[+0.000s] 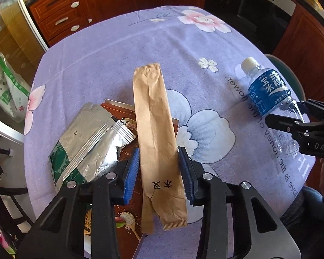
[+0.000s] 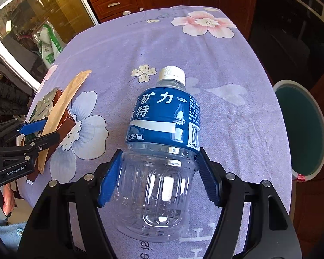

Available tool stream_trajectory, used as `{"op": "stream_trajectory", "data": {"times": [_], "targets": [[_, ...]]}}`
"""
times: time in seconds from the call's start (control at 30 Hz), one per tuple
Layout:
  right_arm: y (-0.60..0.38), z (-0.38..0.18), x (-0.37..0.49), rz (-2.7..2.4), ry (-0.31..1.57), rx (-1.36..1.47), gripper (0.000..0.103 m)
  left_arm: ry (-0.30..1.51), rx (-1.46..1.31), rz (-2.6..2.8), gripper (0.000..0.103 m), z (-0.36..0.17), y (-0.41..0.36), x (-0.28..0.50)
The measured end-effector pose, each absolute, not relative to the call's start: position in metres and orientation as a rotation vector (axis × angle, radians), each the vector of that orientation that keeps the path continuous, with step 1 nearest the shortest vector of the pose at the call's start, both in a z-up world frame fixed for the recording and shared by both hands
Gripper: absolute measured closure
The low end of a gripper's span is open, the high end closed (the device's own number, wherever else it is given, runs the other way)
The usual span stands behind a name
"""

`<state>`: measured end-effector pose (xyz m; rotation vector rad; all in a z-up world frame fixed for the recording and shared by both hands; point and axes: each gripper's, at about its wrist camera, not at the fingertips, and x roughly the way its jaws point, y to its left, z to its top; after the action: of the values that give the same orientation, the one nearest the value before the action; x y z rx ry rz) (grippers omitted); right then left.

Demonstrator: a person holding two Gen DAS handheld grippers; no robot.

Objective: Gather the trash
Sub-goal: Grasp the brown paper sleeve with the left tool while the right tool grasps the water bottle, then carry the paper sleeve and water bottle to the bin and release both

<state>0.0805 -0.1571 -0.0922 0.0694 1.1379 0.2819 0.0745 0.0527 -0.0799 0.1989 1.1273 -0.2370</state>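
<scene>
A tan paper sleeve with black characters runs lengthwise between the blue pads of my left gripper, which touch both of its long edges and are shut on it. Under it lie a brown box and a silver-and-green foil packet. My right gripper is shut on the clear lower body of a plastic bottle with a blue label and white cap, held over the purple cloth. In the right wrist view the left gripper holds the sleeve tilted over the brown box.
The table wears a purple floral cloth. A round teal thing with a white rim stands off the table's right edge. A green-and-white plastic bag sits beyond the left edge. Wooden cabinets and a dark oven line the far side.
</scene>
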Motion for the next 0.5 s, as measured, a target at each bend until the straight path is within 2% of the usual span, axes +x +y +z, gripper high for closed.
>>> {"op": "stream_trajectory", "data": {"times": [0.1, 0.13, 0.5], "targets": [[-0.159, -0.093, 0.081, 0.285, 1.139, 0.076, 0.038, 1.108, 0.217, -0.233, 0.093, -0.075, 0.050, 0.071], [-0.159, -0.093, 0.081, 0.286, 1.139, 0.078, 0.038, 1.104, 0.211, -0.224, 0.097, -0.072, 0.050, 0.072], [-0.189, -0.071, 0.078, 0.264, 1.077, 0.151, 0.040, 1.048, 0.169, -0.218, 0.098, -0.039, 0.029, 0.079]]}}
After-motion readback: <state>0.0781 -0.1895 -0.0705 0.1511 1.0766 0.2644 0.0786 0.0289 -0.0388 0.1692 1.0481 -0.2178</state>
